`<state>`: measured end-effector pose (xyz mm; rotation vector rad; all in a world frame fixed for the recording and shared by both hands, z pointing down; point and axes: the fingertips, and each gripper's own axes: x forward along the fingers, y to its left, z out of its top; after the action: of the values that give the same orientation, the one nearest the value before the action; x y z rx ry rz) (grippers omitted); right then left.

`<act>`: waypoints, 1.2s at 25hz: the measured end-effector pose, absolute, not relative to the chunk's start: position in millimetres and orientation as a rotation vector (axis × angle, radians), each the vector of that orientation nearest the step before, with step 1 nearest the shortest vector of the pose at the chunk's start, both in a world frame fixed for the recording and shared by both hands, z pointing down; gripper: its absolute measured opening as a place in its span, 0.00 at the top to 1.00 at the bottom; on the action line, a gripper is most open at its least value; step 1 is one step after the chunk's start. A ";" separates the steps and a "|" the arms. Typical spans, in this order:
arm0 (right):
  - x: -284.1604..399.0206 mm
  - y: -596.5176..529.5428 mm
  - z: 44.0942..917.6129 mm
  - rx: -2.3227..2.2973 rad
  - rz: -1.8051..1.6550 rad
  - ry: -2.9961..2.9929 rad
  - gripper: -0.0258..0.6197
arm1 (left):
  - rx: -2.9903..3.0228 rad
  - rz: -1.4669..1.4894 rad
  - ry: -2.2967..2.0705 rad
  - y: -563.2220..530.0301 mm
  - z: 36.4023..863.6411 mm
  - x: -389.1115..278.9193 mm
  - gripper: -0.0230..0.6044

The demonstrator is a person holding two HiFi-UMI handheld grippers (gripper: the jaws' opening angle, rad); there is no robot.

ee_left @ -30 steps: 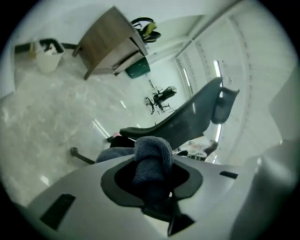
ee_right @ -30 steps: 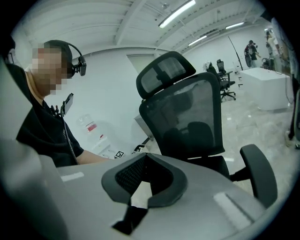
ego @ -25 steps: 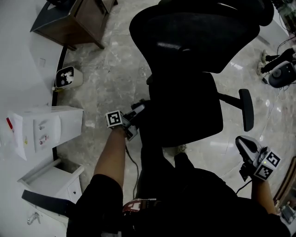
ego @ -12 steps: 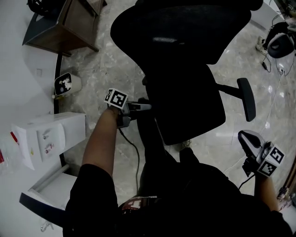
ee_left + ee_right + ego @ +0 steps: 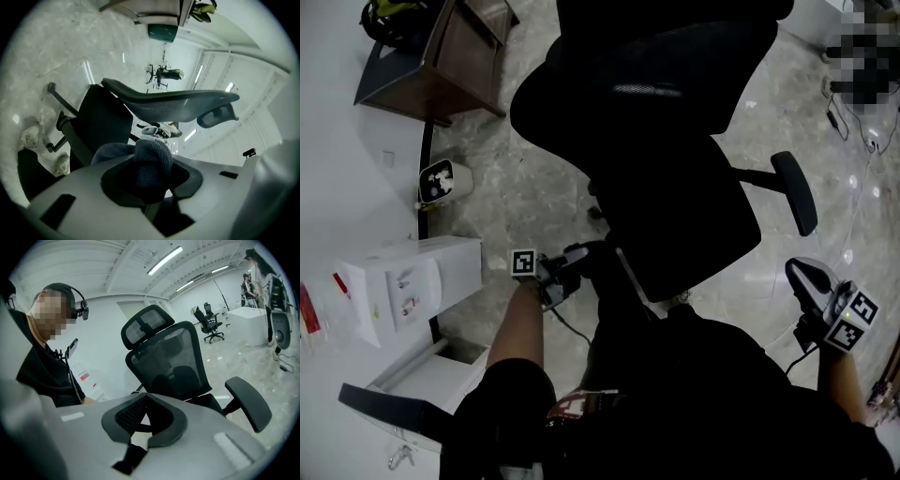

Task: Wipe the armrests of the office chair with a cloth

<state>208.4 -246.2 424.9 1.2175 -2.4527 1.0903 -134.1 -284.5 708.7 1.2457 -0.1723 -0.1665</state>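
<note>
The black office chair (image 5: 675,211) fills the middle of the head view, its mesh back (image 5: 171,364) facing my right gripper. Its right armrest (image 5: 794,192) sticks out bare on the right, also seen as the armrest (image 5: 248,401). My left gripper (image 5: 575,257) is at the chair's left side, shut on a bunched dark blue-grey cloth (image 5: 151,159). The left armrest is lost against the black seat and dark clothing. My right gripper (image 5: 802,277) hangs low at the right, below the right armrest and apart from it, jaws together with nothing in them.
A white water dispenser (image 5: 412,277), a small white bin (image 5: 441,178) and a dark wooden cabinet (image 5: 455,56) stand along the left wall. A cable runs down from the left gripper. Marble floor (image 5: 534,159) surrounds the chair; more chairs (image 5: 208,319) stand far off.
My left gripper with the cloth went forward along the chair's left side, then drew back toward me. The right gripper has hardly moved. The head view shifted slightly.
</note>
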 end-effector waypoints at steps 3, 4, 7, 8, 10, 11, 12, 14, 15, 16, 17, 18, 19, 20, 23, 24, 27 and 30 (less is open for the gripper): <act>205.5 -259.4 417.2 1.192 1.068 -2.489 0.96 | 1.312 -0.221 -0.248 -283.0 695.7 -150.3 0.78; 203.6 -263.5 413.7 1.183 1.059 -2.504 0.96 | 1.373 -0.198 -0.285 -282.0 690.0 -156.0 0.78; 198.9 -276.4 404.2 1.158 1.029 -2.551 0.96 | 1.679 -0.034 -0.516 -305.7 671.0 -168.7 0.78; 197.8 -280.2 401.7 1.154 1.020 -2.567 0.96 | 1.796 0.038 -0.596 -321.4 661.9 -168.5 0.78; 193.6 -284.2 396.9 1.136 0.999 -2.594 0.96 | 2.013 0.177 -0.701 -352.6 637.0 -157.9 0.78; 190.0 -284.0 394.8 1.116 0.984 -2.604 0.96 | 2.116 0.249 -0.726 -365.5 624.1 -148.8 0.78; 186.2 -283.0 393.2 1.092 0.967 -2.614 0.96 | 2.219 0.350 -0.734 -375.0 614.9 -137.9 0.78; 181.6 -279.8 392.2 1.045 0.937 -2.625 0.96 | 2.399 0.712 -0.708 -380.7 618.5 -115.1 0.78; 181.4 -277.3 392.2 1.027 0.931 -2.628 0.96 | 2.451 0.929 -0.691 -378.7 629.4 -106.5 0.78; 182.1 -274.1 391.8 1.011 0.930 -2.629 0.96 | 2.471 1.096 -0.692 -376.0 639.5 -100.8 0.78; 183.2 -270.5 390.7 0.996 0.929 -2.631 0.96 | 2.468 1.186 -0.715 -373.4 645.1 -97.9 0.78; 184.6 -267.1 388.8 0.979 0.928 -2.632 0.96 | 2.452 1.221 -0.746 -369.6 646.3 -97.5 0.78; 186.3 -264.6 386.6 0.963 0.925 -2.635 0.96 | 2.434 1.241 -0.769 -362.9 645.4 -98.5 0.78; 188.3 -263.0 384.5 0.946 0.922 -2.639 0.96 | 2.423 1.263 -0.779 -352.4 643.9 -99.6 0.78; 194.4 -259.8 382.4 0.903 0.918 -2.654 0.96 | 2.412 1.320 -0.761 -299.5 642.6 -99.9 0.78; 195.9 -258.5 383.4 0.888 0.919 -2.659 0.96 | 2.405 1.333 -0.751 -277.6 643.2 -99.1 0.78; 197.2 -254.3 389.4 0.840 0.918 -2.673 0.96 | 2.383 1.371 -0.725 -210.9 644.3 -94.0 0.78; 189.8 -250.1 396.0 0.799 0.931 -2.684 0.96 | 2.369 1.331 -0.704 -154.9 643.0 -88.3 0.78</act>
<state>189.8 -250.1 396.0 0.7988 -2.6840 0.9312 -88.3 -154.9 643.0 2.3691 -0.7039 1.3306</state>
